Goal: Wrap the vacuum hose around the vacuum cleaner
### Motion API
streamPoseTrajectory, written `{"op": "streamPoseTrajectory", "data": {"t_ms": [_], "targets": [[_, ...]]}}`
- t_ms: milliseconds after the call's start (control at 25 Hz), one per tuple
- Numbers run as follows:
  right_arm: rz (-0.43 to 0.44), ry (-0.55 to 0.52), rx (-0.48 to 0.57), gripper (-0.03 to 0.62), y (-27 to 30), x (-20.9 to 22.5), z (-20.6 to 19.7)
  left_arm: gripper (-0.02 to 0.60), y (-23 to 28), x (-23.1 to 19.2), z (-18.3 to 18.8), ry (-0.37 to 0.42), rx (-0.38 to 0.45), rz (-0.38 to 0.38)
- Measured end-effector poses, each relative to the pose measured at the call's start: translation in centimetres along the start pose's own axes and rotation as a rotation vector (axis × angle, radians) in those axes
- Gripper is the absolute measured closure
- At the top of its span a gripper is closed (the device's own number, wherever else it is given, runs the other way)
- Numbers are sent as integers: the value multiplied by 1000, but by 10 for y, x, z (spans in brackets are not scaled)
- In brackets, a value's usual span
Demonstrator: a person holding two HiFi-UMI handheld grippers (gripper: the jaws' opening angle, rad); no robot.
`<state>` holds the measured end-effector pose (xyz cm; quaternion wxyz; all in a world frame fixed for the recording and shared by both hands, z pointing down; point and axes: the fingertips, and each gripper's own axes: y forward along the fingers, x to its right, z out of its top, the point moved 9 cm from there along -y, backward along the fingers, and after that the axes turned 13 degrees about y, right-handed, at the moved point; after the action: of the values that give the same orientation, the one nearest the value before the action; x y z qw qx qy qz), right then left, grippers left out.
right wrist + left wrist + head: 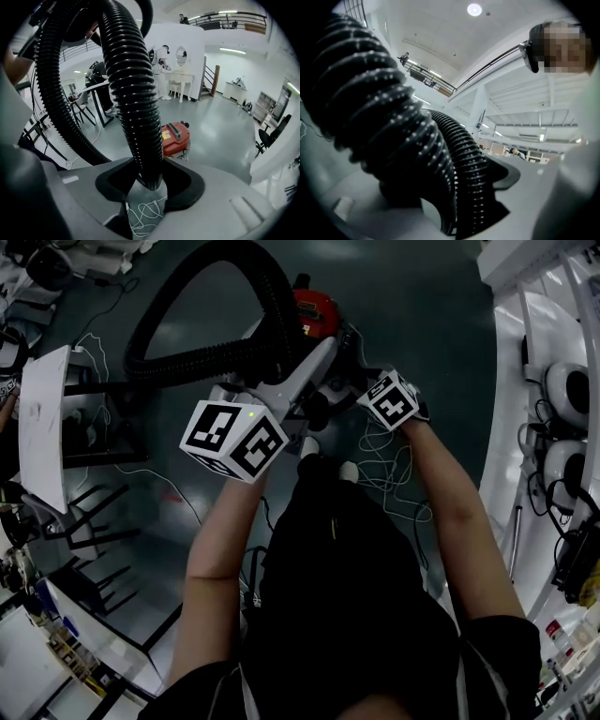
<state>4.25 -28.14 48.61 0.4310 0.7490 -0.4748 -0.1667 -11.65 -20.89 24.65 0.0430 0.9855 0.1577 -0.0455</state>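
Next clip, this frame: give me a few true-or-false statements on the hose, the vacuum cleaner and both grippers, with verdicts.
1. The vacuum hose is black and ribbed. True.
2. The vacuum cleaner is blue. False: it is red.
3. The vacuum hose runs between the right gripper's jaws. True.
4. The left gripper is empty. False: its jaws hold the vacuum hose.
5. The vacuum hose is wound around the vacuum cleaner. False: it forms an open loop, held up by the grippers.

This is a big open lab hall. It has a glossy grey floor (225, 131) and strip lights (234, 50) overhead. A railed upper walkway (229, 18) runs along the far side above a white table (180, 77). An office chair (274, 133) stands on the right, and loose cables (389, 460) lie nearby.
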Motion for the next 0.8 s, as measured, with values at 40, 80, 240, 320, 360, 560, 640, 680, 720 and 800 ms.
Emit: {"op": "streamPoseTrajectory", "data": {"t_ms": [40,80,240,320,360,560,640,680,720,800], "targets": [[-7,20,-10,424,0,1,0,179,3,-3,-3,-3,14,21],[-14,35,-20,424,0,2,0,175,5,-6,-5,-10,29,43],[-26,88,-46,425,1,9,2,169,18,-23,-17,-47,90,123],[-25,110,-67,425,5,14,2,167,27,-29,-25,-49,108,148],[-23,122,-82,425,9,15,2,167,32,-32,-28,-47,107,153],[-42,169,-160,425,30,31,4,164,56,-57,-51,-81,50,149],[-52,193,-185,427,38,36,7,164,62,-71,-61,-114,39,173],[-57,204,-195,427,42,37,10,164,65,-77,-65,-126,39,188],[-62,214,-203,427,46,39,12,163,68,-84,-69,-134,41,203],[-74,244,-214,427,54,42,17,163,76,-95,-77,-142,47,225]]}}
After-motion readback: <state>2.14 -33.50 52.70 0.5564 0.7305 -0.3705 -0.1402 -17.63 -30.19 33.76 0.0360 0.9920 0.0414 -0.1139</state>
